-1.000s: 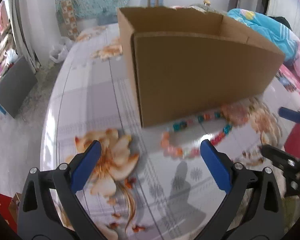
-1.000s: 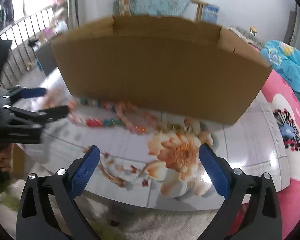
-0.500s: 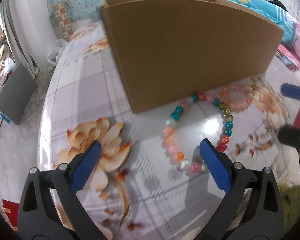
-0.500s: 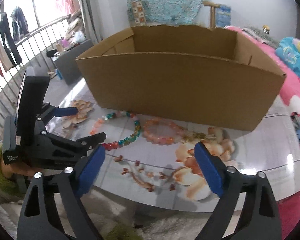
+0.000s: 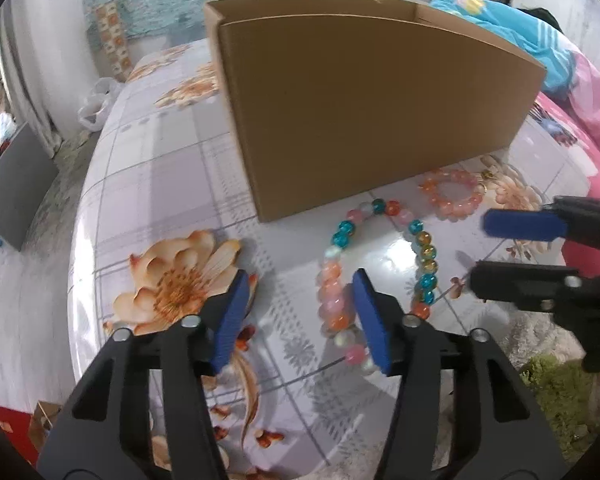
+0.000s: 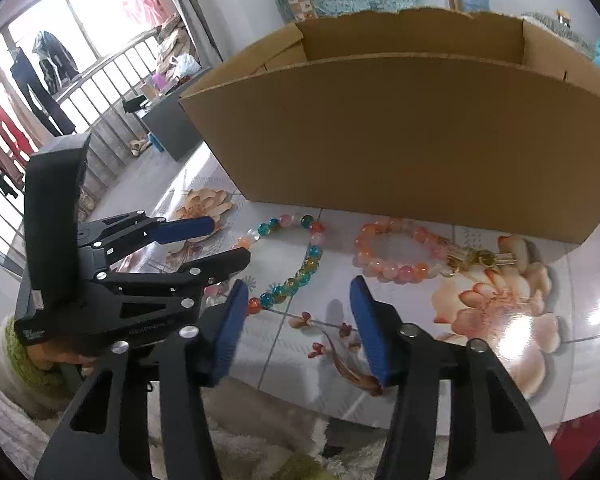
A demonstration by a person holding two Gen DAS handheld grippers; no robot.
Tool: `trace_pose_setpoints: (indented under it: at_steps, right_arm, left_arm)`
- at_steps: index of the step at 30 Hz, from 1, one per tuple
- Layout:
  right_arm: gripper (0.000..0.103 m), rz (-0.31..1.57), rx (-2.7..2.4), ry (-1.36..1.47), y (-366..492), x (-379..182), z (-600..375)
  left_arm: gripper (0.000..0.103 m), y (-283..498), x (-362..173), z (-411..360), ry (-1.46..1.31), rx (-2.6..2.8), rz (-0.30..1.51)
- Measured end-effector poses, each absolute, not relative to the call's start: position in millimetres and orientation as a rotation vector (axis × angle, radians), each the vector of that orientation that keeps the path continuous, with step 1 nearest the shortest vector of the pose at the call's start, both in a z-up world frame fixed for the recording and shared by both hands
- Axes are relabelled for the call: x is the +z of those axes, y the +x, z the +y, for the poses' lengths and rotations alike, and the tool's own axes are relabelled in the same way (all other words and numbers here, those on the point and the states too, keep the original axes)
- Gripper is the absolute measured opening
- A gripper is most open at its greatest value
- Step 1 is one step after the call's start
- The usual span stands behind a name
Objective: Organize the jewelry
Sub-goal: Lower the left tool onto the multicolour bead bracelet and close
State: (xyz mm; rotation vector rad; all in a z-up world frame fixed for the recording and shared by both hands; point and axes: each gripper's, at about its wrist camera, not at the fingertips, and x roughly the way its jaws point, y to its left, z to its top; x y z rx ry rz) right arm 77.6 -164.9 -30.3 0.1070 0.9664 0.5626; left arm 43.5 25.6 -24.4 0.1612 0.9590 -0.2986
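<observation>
A bracelet of teal, orange and pink beads (image 5: 345,232) (image 6: 312,256) lies as a loop on the flowered table, in front of an open cardboard box (image 5: 360,112) (image 6: 400,128). To its right lies a smaller pink-orange bracelet (image 5: 452,194) (image 6: 392,268) with a gold charm. My left gripper (image 5: 299,292) (image 6: 228,240) hovers over the loop's near left part. Its jaws are closing, with the beads just inside the right finger and unpressed. My right gripper (image 6: 298,300) (image 5: 484,248) is also closing, over bare tablecloth between the two bracelets.
The table's near edge (image 6: 340,408) runs just under the right gripper. Pink and blue bedding (image 5: 580,92) lies to the right. A grey cabinet (image 5: 16,192) stands on the floor at left, near a railing with hanging clothes (image 6: 40,80).
Both grippers' jaws have narrowed from wide open. Both views have drawn in on the bracelets, and the right gripper has moved further into the left wrist view.
</observation>
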Motion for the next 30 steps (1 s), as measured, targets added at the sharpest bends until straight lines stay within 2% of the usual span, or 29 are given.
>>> trace_pose_setpoints:
  at_steps: [8, 17, 19, 20, 23, 24, 30]
  right_arm:
    - [0.035, 1.003, 0.573, 0.102, 92.5, -42.0, -148.1]
    - [0.022, 0.997, 0.554, 0.047, 102.8, -46.4, -132.1]
    - [0.017, 0.997, 0.549, 0.042, 104.4, -46.8, -129.8]
    - [0.012, 1.002, 0.551, 0.048, 105.8, -46.7, -129.2]
    - [0.010, 1.003, 0.553, 0.063, 107.3, -45.0, -129.9]
    - [0.005, 0.998, 0.554, 0.065, 106.2, -43.7, -132.4]
    - [0.004, 0.957, 0.565, 0.083, 99.8, -29.5, -142.6]
  left_arm:
    - [0.028, 49.2, -24.5, 7.0, 0.220, -0.340, 0.935]
    - [0.016, 57.6, -24.4, 8.4, 0.208, -0.363, 0.934]
    - [0.009, 57.9, -25.1, 7.5, 0.209, -0.367, 0.930]
    - [0.009, 57.7, -25.1, 6.9, 0.209, -0.365, 0.928]
    - [0.008, 55.3, -24.8, 6.8, 0.203, -0.366, 0.923]
    - [0.008, 55.1, -23.9, 6.6, 0.200, -0.365, 0.919]
    - [0.008, 40.8, -4.4, 22.9, 0.151, -0.381, 0.876]
